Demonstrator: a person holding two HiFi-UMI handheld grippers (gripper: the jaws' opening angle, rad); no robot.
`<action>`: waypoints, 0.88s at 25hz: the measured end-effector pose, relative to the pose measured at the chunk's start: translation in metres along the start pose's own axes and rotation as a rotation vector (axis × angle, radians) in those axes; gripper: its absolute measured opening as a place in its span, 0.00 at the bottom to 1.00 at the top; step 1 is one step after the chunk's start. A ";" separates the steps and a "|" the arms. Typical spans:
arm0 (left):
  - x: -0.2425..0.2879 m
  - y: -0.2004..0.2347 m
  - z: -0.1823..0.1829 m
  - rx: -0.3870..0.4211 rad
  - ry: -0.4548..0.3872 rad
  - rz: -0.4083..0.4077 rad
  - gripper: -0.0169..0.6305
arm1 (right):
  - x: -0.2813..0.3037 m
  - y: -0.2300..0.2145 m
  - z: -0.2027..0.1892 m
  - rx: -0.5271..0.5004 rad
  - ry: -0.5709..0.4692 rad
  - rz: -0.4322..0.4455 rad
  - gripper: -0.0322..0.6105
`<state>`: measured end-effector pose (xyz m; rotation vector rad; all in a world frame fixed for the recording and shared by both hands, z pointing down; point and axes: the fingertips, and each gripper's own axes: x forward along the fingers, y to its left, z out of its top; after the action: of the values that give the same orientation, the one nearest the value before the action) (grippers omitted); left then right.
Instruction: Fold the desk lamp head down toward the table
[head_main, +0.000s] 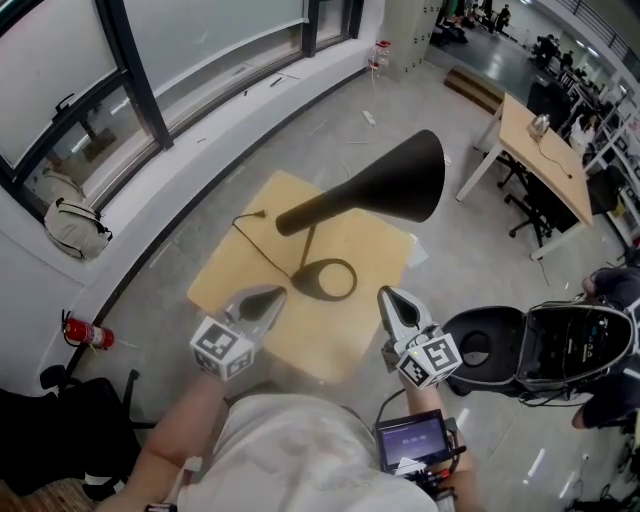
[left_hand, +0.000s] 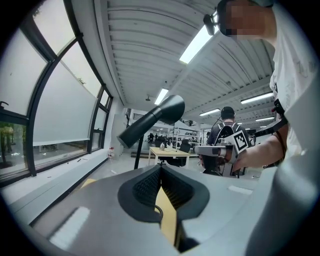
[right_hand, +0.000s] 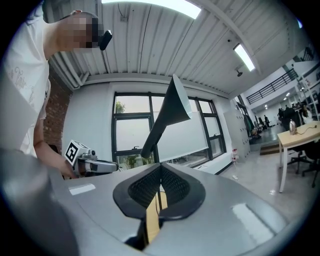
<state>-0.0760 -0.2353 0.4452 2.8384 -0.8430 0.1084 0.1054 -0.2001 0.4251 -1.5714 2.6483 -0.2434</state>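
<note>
A black desk lamp stands on a small wooden table (head_main: 240, 290). Its ring base (head_main: 333, 279) rests flat, and its cone head (head_main: 400, 183) is raised and points to the right. My left gripper (head_main: 273, 294) is shut and empty, over the table's near edge, left of the base. My right gripper (head_main: 386, 294) is shut and empty, to the right of the base. Neither touches the lamp. In the left gripper view the lamp head (left_hand: 160, 116) is ahead, above the shut left gripper (left_hand: 161, 168). The right gripper view shows the cone (right_hand: 174, 111) above the shut right gripper (right_hand: 160, 168).
The lamp's black cord (head_main: 258, 243) trails across the table to the left. An open black case (head_main: 545, 345) lies on the floor at right, with another desk (head_main: 540, 150) behind it. A backpack (head_main: 75, 228) and a fire extinguisher (head_main: 88, 333) sit by the window wall.
</note>
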 end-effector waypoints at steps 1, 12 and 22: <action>0.001 0.002 0.000 0.004 0.001 -0.006 0.03 | 0.001 -0.003 0.002 -0.004 -0.002 -0.006 0.07; 0.017 0.023 0.018 0.023 0.010 -0.054 0.03 | -0.005 -0.029 0.051 -0.062 -0.061 -0.084 0.07; 0.025 0.043 0.034 0.040 -0.022 -0.055 0.03 | -0.013 -0.049 0.102 -0.116 -0.102 -0.141 0.07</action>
<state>-0.0778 -0.2902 0.4214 2.9032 -0.7745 0.0879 0.1666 -0.2224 0.3321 -1.7568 2.5197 -0.0140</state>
